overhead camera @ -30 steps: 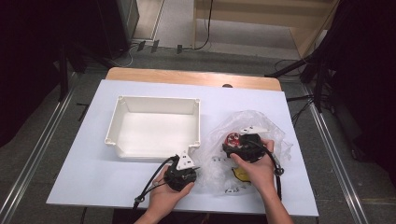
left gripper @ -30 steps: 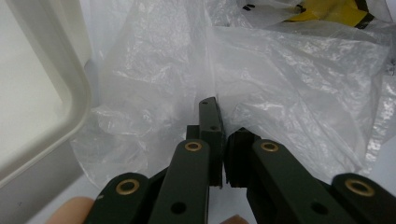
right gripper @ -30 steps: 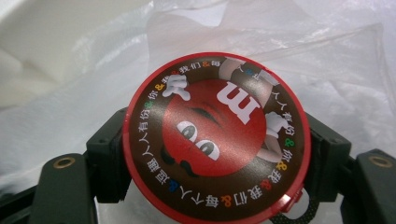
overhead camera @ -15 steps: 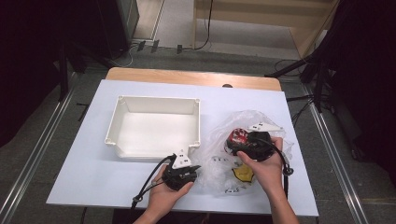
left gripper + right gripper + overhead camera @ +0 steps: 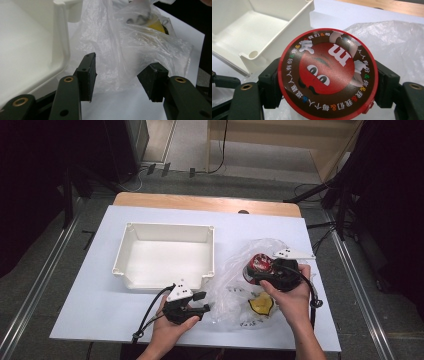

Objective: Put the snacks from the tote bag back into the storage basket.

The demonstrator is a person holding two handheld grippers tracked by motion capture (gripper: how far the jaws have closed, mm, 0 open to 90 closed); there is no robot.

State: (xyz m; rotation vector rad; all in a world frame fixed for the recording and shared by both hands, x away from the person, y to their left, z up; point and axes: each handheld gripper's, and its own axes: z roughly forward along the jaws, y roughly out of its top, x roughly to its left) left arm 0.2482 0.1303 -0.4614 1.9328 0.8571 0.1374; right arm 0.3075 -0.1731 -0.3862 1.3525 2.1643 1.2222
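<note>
Left gripper (image 5: 206, 303): closest to the person, near the front edge of the table. Its jaws have just been opening and now stand apart with nothing pinched between them. In the left gripper view the black pads (image 5: 87, 72) sit right in front of the bag, and I can't tell if they brush it.

Left hand (image 5: 167, 330): wrapped round the gripper body, with the black cable (image 5: 147, 312) looping off to the side.

Yellow thing (image 5: 262, 304): a small yellow and black item lying inside the bag, just in front of the right hand. Too blurry to say what it is.

Right hand (image 5: 290, 292): comes in from the bottom right and holds the other gripper over the bag.

Right gripper (image 5: 325, 82): clamped on the round red candy tin (image 5: 327, 74), one pad on each side of its rim. The lid faces the camera, with a red cartoon face and a ring of printed characters.

Candy tin location: held over the crumpled clear plastic bag (image 5: 235, 270), on the right half of the table; can't tell if it's clear of the plastic.

White plastic bin (image 5: 150, 230): rectangular open box, left of the bag, bag edge just beside its near right corner.

White tabletop (image 5: 100, 295): everything sits on it; a wooden strip (image 5: 200, 202) runs along the far edge.
</note>
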